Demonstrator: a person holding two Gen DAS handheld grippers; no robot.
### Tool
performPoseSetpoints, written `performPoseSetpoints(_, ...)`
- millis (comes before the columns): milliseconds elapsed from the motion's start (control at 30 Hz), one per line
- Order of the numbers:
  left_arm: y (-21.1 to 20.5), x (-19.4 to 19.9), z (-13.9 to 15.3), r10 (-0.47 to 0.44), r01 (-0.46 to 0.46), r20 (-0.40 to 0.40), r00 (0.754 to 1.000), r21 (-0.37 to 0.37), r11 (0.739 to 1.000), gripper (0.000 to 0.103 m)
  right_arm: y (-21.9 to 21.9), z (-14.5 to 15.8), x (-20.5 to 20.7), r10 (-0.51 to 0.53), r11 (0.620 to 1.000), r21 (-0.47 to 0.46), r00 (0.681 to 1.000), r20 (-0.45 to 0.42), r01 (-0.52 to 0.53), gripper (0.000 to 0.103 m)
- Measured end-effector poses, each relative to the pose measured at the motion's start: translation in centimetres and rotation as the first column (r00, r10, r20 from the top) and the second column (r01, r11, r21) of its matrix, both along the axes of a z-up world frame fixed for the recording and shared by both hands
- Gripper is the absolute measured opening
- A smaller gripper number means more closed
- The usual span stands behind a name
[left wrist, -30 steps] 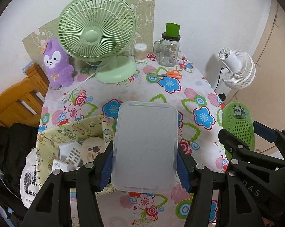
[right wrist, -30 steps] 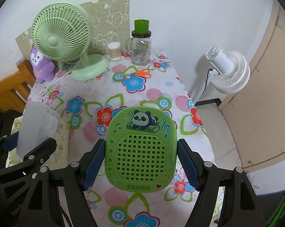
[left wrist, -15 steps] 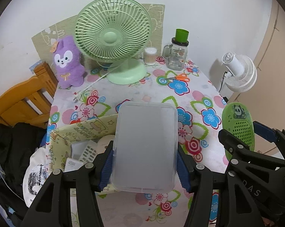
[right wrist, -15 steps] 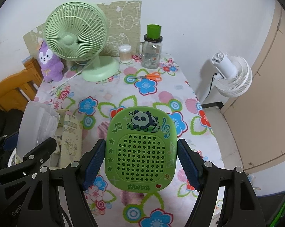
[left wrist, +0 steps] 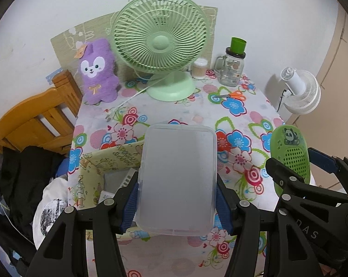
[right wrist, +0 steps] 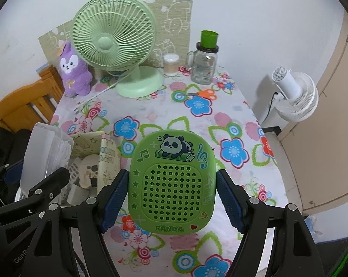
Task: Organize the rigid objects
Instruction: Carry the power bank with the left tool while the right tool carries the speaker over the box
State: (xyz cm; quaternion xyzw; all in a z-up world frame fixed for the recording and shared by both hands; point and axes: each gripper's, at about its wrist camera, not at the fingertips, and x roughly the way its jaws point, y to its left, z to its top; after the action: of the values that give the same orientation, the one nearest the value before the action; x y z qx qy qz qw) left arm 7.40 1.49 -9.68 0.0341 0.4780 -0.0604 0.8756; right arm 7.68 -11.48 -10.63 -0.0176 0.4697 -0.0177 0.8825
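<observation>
Frosted plastic, item one, left wrist view: your left gripper (left wrist: 177, 204) pinches a translucent container (left wrist: 177, 177) by its long sides, blue pads pressed to both walls, lifted clear of the cloth. Place: on the near side of the green desk fan (left wrist: 161, 46), over the corner of the patterned storage box (left wrist: 100, 164). Change: against the view of a second ago, the fan, the purple plush (left wrist: 97, 73) and the glass jar (left wrist: 231, 69) have slid right and sit smaller, and more of the wooden chair (left wrist: 33, 124) shows (you have carried the load back and sideways, grip unaltered).

Green silicone, item two, right wrist view: your right gripper (right wrist: 171, 202) clamps the panda speaker (right wrist: 171, 182) at its two flanks, face toward the lens, held above the floral tablecloth (right wrist: 238, 120) well short of the fan. Change: same drift here, and the box with its contents now lies open to view at lower left of the speaker.

Meaning for the task: both rigid pieces are in hand and neither is stowed; the box looks the likely destination, so the setting-down step remains.
</observation>
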Motion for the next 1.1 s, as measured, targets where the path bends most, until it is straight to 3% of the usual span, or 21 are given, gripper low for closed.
performPoseSetpoints(500,3.4,0.9,-1.6,0.044,-0.045,-0.033,0.998,-0.023,0.999,0.061,3.3,-1.4,1.6,0.060,0.998,-0.022,0.997,-0.040,-0.061,0.077)
performPoseSetpoints(1100,6.4,3.0,-6.0,0.089,-0.090,-0.115,0.989,0.000,0.996,0.061,7.1,-3.8,3.8,0.115,0.992,-0.032,0.989,-0.092,-0.119,0.077)
